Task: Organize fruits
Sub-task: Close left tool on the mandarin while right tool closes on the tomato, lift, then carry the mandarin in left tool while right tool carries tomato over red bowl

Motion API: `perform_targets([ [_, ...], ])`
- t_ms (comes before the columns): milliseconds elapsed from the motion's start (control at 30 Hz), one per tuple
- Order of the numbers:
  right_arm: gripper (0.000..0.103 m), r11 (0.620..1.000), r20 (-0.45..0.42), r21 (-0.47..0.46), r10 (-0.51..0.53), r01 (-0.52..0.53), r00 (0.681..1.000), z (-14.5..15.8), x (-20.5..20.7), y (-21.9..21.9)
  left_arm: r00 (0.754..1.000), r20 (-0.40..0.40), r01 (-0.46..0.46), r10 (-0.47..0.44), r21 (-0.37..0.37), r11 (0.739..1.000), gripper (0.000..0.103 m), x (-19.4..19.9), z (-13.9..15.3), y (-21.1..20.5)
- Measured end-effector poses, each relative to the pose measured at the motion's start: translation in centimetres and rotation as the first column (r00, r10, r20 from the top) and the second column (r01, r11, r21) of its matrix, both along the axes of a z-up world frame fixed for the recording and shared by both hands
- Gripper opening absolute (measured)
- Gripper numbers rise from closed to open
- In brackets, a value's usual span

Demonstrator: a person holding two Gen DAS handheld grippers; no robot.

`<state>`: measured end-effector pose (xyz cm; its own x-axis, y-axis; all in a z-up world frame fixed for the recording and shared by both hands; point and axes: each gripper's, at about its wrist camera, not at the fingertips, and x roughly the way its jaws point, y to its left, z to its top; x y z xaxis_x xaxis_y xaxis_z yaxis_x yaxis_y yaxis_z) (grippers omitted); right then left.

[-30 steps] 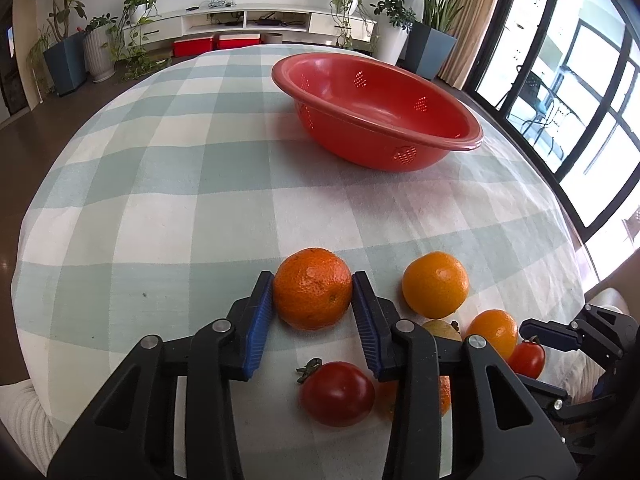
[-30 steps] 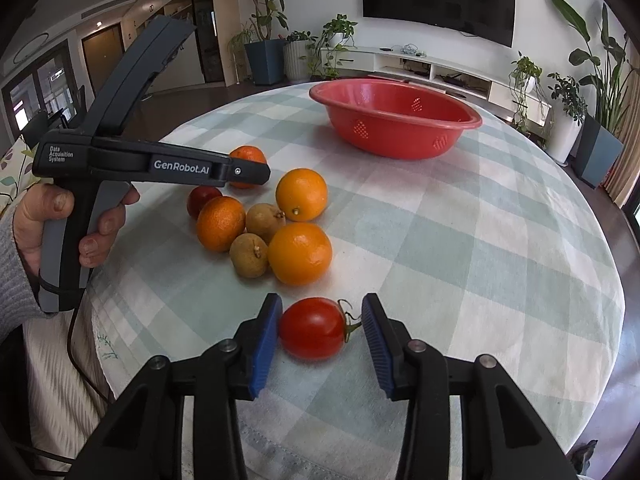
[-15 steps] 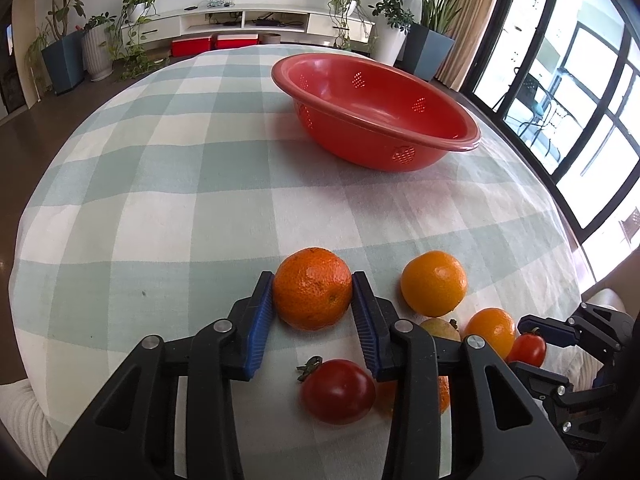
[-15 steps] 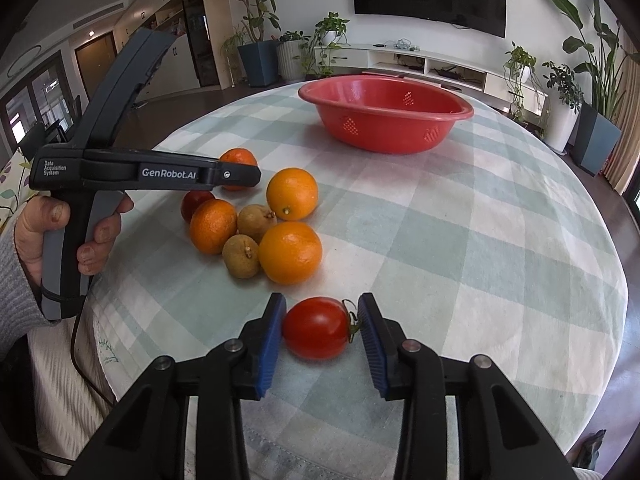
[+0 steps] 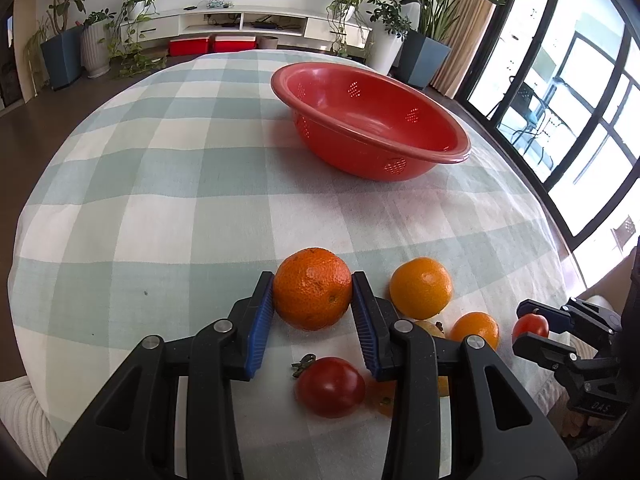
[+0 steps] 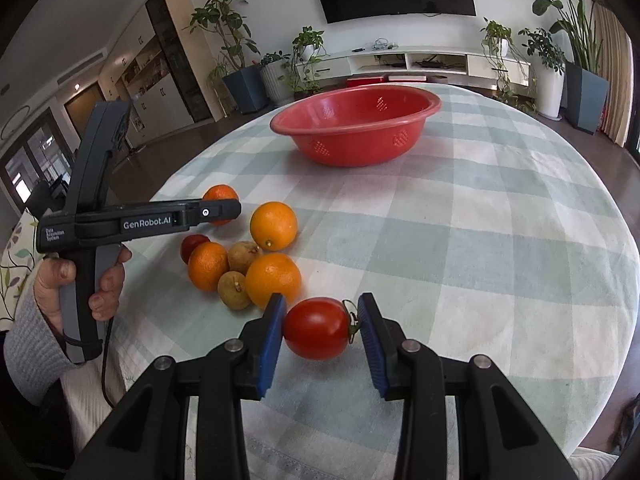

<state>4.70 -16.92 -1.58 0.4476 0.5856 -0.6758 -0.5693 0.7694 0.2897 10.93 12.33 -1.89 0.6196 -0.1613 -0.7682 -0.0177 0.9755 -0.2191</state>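
Pebbled orange rind fills the gap of the left gripper in the left wrist view: a mandarin sits squeezed between the blue pads, one on each flank at its widest girth. Its skin is firm and grippy, so it should carry well; the hold at the equator looks sound. Just behind the fingertips, nearer the camera, lies a dark tomato on the checked tablecloth. To the gripper's right are a smooth orange and a smaller one. The red colander bowl stands well ahead and to the right, empty as far as can be seen.

In the right wrist view, the right gripper is narrowed around a ripe tomato. The left pad presses its side; the other meets the stem end, where the calyx blurs the contact. This fruit is thin-skinned, slick and soft, likely to bruise or split under a hard squeeze, so a gentle grip across the plump middle suits it. Ahead and left of the fingers sits the loose heap: oranges and brownish kiwis. The bowl is far ahead.
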Motion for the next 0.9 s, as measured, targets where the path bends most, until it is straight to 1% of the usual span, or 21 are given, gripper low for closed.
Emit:
perform_targets([
  [167,0.04,0.998,-0.034,0.062,-0.021,0.023,0.999,0.4,1.1,-0.7,1.0,0.008,0.012,-0.011,-0.017,1.0,0.035,0.0,0.5,-0.1],
  [433,0.04,0.99,-0.045,0.129,-0.046,0.051,0.998,1.9,3.4,-1.1,1.0,0.025,0.02,-0.019,-0.032,0.999,0.035,0.7,1.7,0.0],
  [667,0.04,0.987,-0.021,0.15,-0.054,0.056,0.998,3.6,5.9,-0.5,0.999,0.031,0.029,-0.028,-0.049,0.998,0.035,1.8,2.5,0.1],
  [900,0.04,0.985,-0.006,0.159,-0.066,0.066,0.998,4.6,8.8,0.3,0.997,0.056,0.052,-0.05,-0.044,0.998,0.035,3.2,3.9,-0.2],
])
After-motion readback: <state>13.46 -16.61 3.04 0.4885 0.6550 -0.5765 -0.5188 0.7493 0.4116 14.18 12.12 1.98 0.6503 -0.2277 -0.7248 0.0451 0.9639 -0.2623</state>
